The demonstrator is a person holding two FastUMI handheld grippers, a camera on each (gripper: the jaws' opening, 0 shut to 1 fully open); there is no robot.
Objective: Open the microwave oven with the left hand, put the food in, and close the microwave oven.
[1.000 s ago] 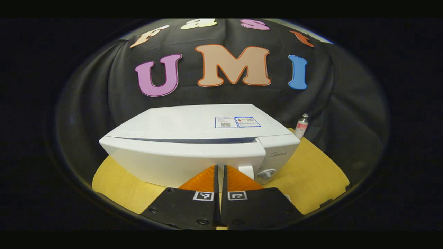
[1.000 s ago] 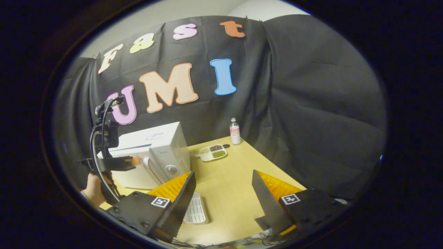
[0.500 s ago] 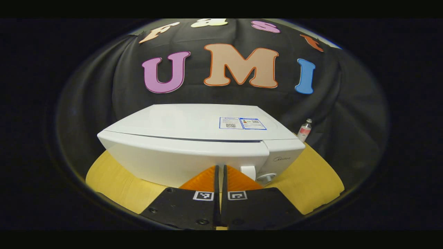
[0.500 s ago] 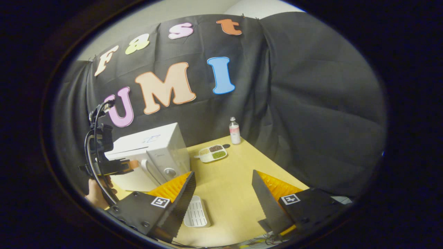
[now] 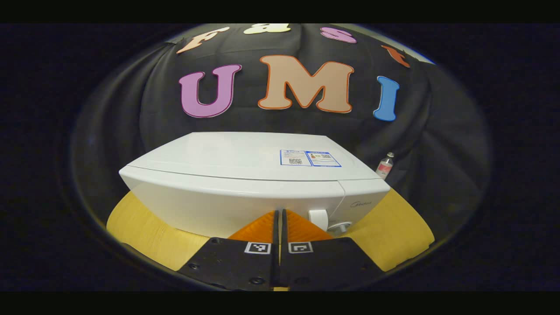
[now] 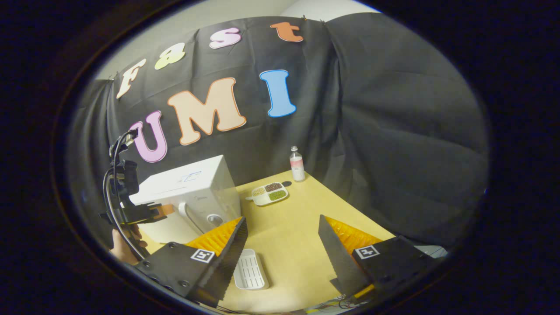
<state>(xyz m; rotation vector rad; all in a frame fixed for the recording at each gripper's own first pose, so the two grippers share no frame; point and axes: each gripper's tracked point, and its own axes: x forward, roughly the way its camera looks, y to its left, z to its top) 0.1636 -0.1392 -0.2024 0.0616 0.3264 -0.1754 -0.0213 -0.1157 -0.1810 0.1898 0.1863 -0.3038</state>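
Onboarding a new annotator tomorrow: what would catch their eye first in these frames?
The white microwave dominates the left gripper view, door shut, on the yellow table, with the left gripper closed right in front of its door. In the right gripper view, the right gripper hangs open over the table, a sectioned tray of food near the microwave's side and a small bottle at the back edge.
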